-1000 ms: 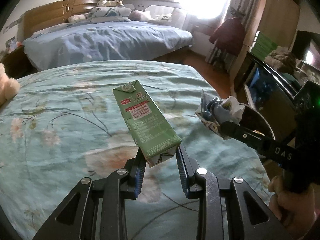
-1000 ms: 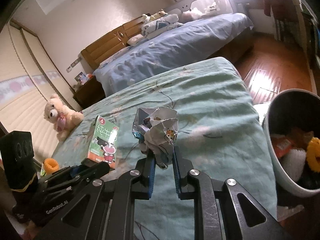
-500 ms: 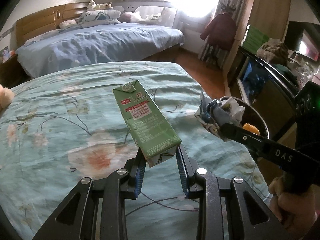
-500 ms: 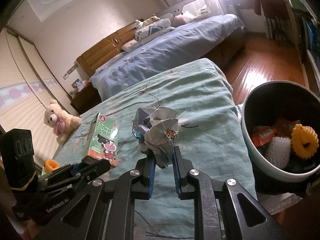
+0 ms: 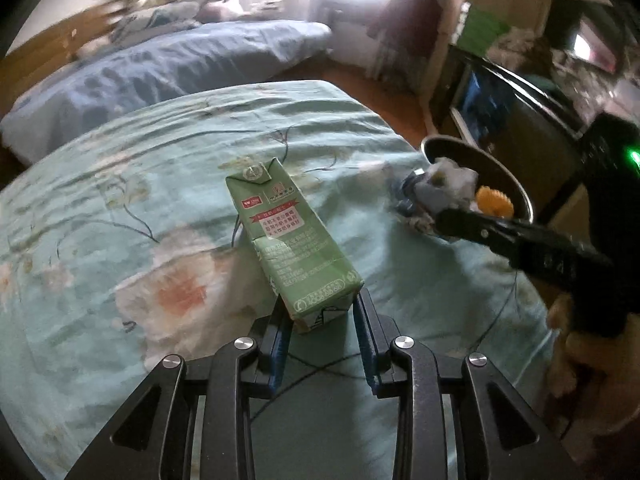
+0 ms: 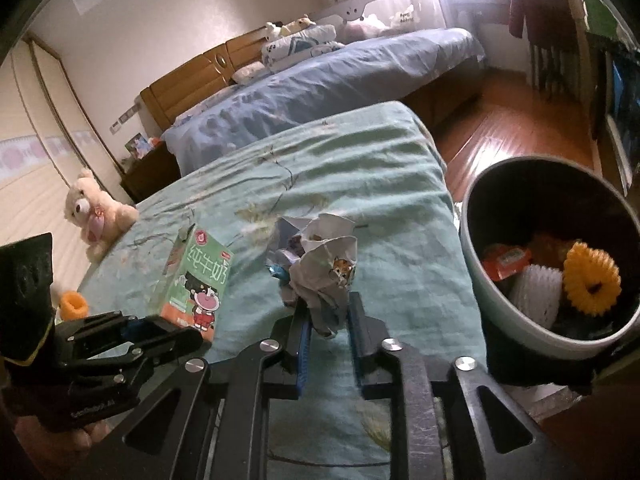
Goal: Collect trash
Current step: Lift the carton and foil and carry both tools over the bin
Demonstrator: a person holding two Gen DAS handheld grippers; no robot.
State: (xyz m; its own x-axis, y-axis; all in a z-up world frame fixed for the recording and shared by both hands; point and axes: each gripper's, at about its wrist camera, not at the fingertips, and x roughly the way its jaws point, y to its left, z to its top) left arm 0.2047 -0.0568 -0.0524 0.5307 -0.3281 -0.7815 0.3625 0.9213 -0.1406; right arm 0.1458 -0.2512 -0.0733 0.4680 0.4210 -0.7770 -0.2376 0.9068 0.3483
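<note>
Right gripper: jaws have just been opening, now slightly parted, with the paper wad between them. The pads look slack against its lower tail; whether they bear on it cannot be told. Against the earlier right-wrist views, the bin has come much nearer, now at 3 o'clock of the wad with its mouth fully in sight. Judgement: the release is starting, though the wad sits over the bedspread, short of the rim.

Left gripper: narrowly open, closed on the bottom end of the milk carton, which leans toward 11 o'clock above the bedspread. Its drop is judged to come next.

Paper wad: crumpled white sheet, blue print, small cartoon cat.

Milk carton: green, slim, red label, creased base.

Bin: dark inside, pale outside; holds orange and white foam netting and a red wrapper.
</note>
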